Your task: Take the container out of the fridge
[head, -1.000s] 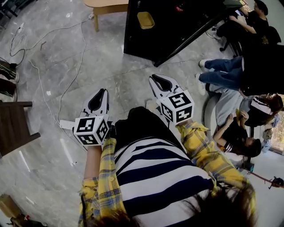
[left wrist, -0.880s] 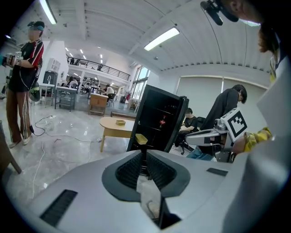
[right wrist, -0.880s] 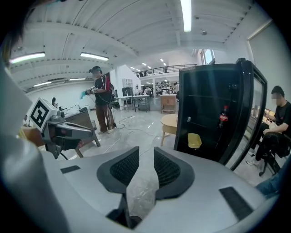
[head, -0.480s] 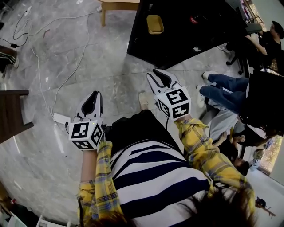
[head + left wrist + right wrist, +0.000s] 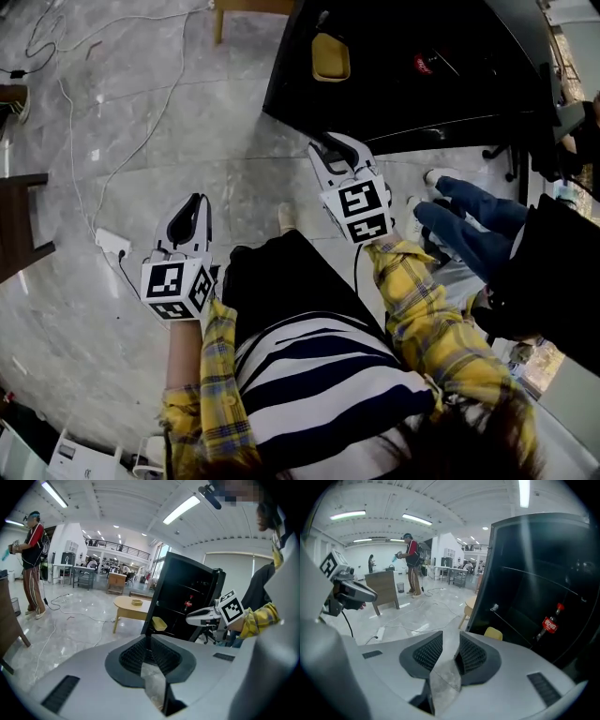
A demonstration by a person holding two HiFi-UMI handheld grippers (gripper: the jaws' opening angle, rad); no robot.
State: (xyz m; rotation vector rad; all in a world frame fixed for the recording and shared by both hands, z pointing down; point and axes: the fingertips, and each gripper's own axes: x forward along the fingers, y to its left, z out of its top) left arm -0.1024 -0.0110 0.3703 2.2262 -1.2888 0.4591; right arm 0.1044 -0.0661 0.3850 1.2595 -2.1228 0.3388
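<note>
- The left gripper (image 5: 199, 201) hangs over the grey marble floor (image 5: 141, 141). Its jaws are together at the tips and hold nothing.
- The right gripper (image 5: 333, 148) is further forward, close to the front of the fridge (image 5: 394, 103). Its jaws are apart by a narrow gap, through which only floor shows.
- Each gripper carries a cube of black-and-white square markers. They are patterns, not words.
- The fridge is black and stands open, with wire shelves inside.
- The container (image 5: 330, 56) is yellow and open-topped. It sits inside the fridge near its left front edge, ahead of both grippers and touched by neither.
- A bottle (image 5: 551, 623) stands deeper in the fridge on a shelf. Its red label bears white print too small to read.
- A round wooden table (image 5: 133, 607) stands just beside the fridge, with a small dish on it.
- A white power strip (image 5: 111, 242) and its cables lie on the floor near the left gripper.
- A seated person's legs (image 5: 473, 220), in jeans, are just to the right of the right gripper.
</note>
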